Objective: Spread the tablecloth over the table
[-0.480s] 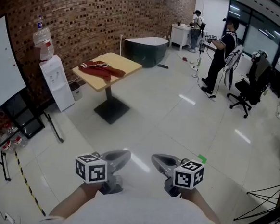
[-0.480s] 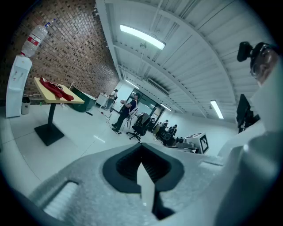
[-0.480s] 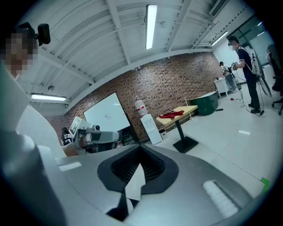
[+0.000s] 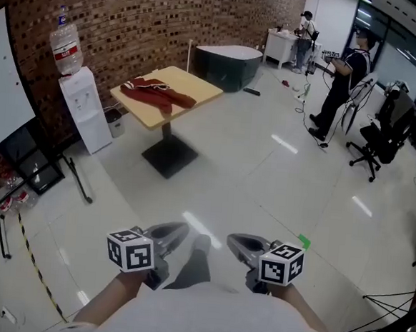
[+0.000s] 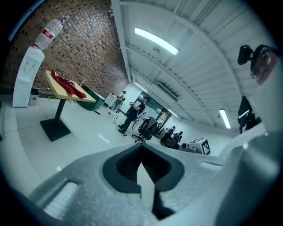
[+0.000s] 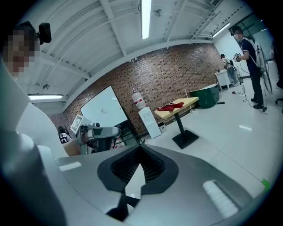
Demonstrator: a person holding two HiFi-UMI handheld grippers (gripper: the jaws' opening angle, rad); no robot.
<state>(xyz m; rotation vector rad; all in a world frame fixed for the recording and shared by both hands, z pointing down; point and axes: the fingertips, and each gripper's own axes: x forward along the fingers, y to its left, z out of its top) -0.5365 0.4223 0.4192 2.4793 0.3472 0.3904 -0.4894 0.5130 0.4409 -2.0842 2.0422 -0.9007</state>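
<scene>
The table [image 4: 203, 90] sits a little higher and further right in the head view than before, and the person's foot [image 4: 200, 244] now shows between the two grippers
The dark green tub [image 4: 227, 64] behind the table hides its inside; the water bottle [image 4: 65, 47] stands upside down on the white dispenser [image 4: 85, 113]. The left gripper [image 4: 180, 229] and right gripper [image 4: 234, 240] both have their jaws pressed together with nothing between them, held over bare floor, well apart from the red tablecloth [image 4: 158, 93], which lies bunched on the tabletop
</scene>
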